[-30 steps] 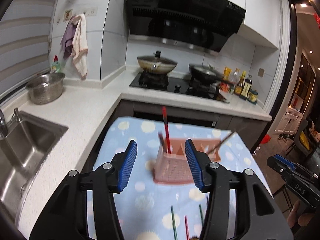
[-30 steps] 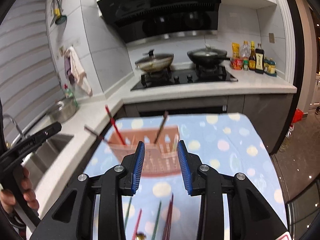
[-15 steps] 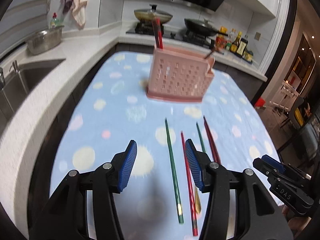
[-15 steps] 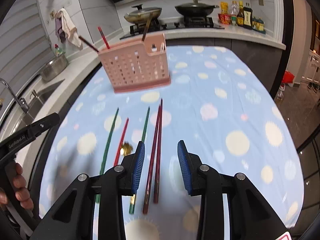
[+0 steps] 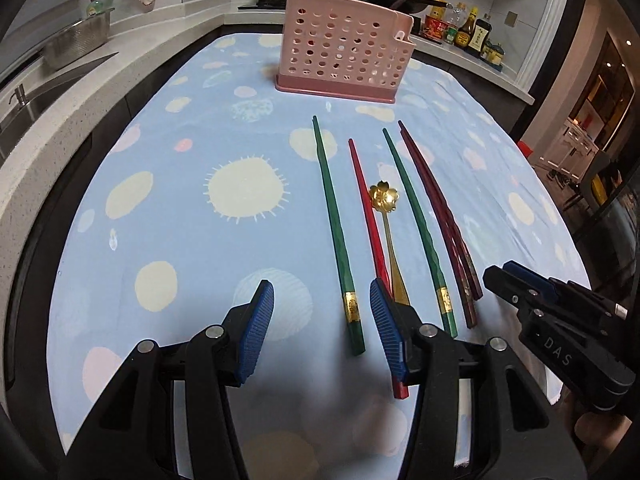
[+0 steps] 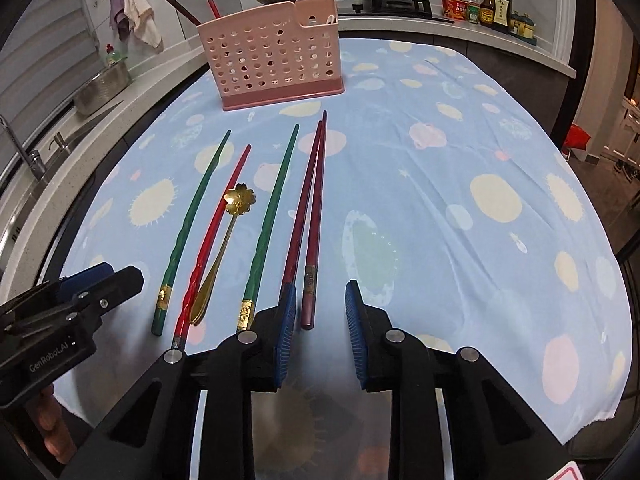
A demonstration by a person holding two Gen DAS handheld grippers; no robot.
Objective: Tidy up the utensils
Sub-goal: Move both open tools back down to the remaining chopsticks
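Loosely lying side by side on the worktop: five chopsticks and one gold spoon, namely two green chopsticks, one red chopstick and two dark red chopsticks, the last pair touching near their tips. Standing beyond them, well apart: one pink perforated holder, already carrying three chopsticks sticking out of its top. Covering the worktop: a pale blue cloth with cream and pink spots. Surrounding it: a kitchen with a sink, a steel bowl, two pans on a hob, sauce bottles and hanging towels. Hovering half spread over the near ends, gripping nothing: the left hand-held gripper. Closing its jaws beside the dark red pair, one thick end lying between the pads without touching them: the right hand-held gripper.
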